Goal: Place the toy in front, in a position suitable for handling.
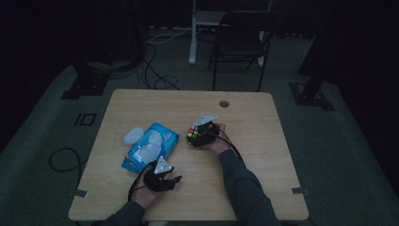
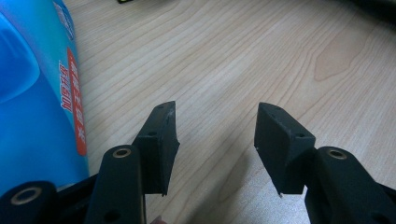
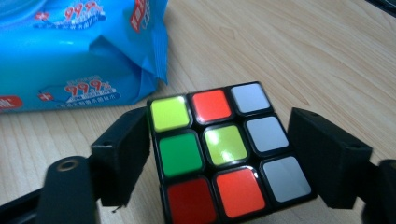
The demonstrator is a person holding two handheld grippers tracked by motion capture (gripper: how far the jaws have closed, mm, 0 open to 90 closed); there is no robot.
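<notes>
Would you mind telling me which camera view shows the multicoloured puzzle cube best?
The right gripper view: the multicoloured puzzle cube sits close up between the right gripper fingers, stickers sharp. The high view shows it small and dim. The left gripper view gives no clear sight of it.

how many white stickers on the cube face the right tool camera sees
3, on the cube face between the right tool jaws: all in the right-hand column, top, middle and bottom. The cube's other faces are hidden, so more may exist.
</notes>
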